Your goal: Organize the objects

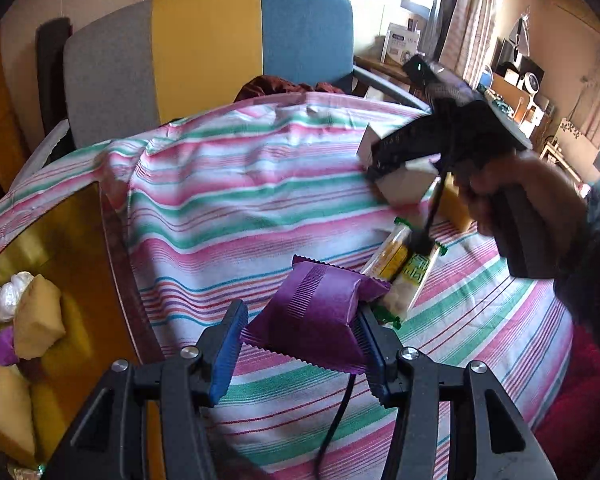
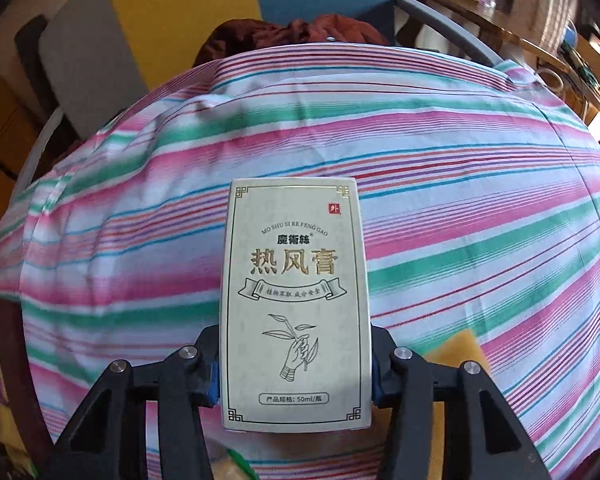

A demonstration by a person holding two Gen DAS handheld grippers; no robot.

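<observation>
My left gripper (image 1: 300, 340) is open around a purple snack packet (image 1: 320, 312) lying on the striped cloth (image 1: 228, 200); its right finger touches the packet, the left finger stands a little apart. Behind it lies a clear yellow-green wrapped snack (image 1: 404, 268). My right gripper (image 2: 294, 372) is shut on a white carton with Chinese print (image 2: 296, 304), held above the cloth (image 2: 480, 184). In the left wrist view the right gripper (image 1: 396, 152) holds that carton (image 1: 408, 184) at the right, above the cloth.
A yellow tray (image 1: 72, 264) at the left holds several tan, purple and white wrapped snacks. A yellow block (image 1: 456, 204) lies on the cloth under the right gripper; it also shows in the right wrist view (image 2: 456, 348). A grey-yellow-blue chair (image 1: 208, 52) stands behind.
</observation>
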